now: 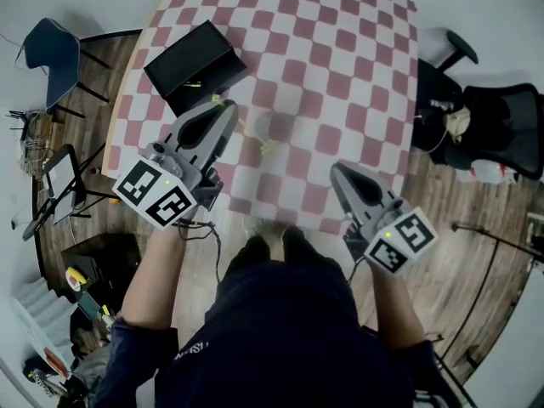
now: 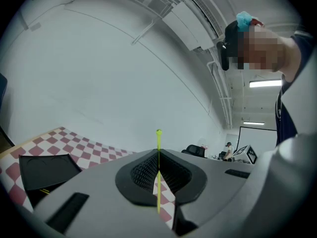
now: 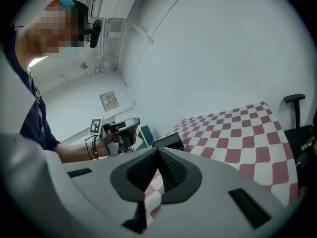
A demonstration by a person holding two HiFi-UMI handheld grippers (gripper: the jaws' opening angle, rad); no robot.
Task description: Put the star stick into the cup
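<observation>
My left gripper (image 1: 228, 106) hangs over the red-and-white checked table (image 1: 340, 49), shut on a thin yellow-green stick (image 1: 218, 100). In the left gripper view the stick (image 2: 158, 138) stands upright, pinched between the closed jaws of the left gripper (image 2: 158, 155), its small knobbed end above them. A pale, blurred round shape (image 1: 276, 127) on the cloth just right of the left jaws may be the cup; I cannot tell. My right gripper (image 1: 337, 170) is held near the table's front edge, shut with nothing in it. The right gripper view shows its jaws (image 3: 157, 152) closed and the left gripper (image 3: 121, 133) beyond.
A black box (image 1: 191, 62) sits at the table's left side, just behind the left gripper. A black office chair (image 1: 501, 126) stands right of the table and a blue chair (image 1: 51, 49) far left. The person's feet are at the table's front edge.
</observation>
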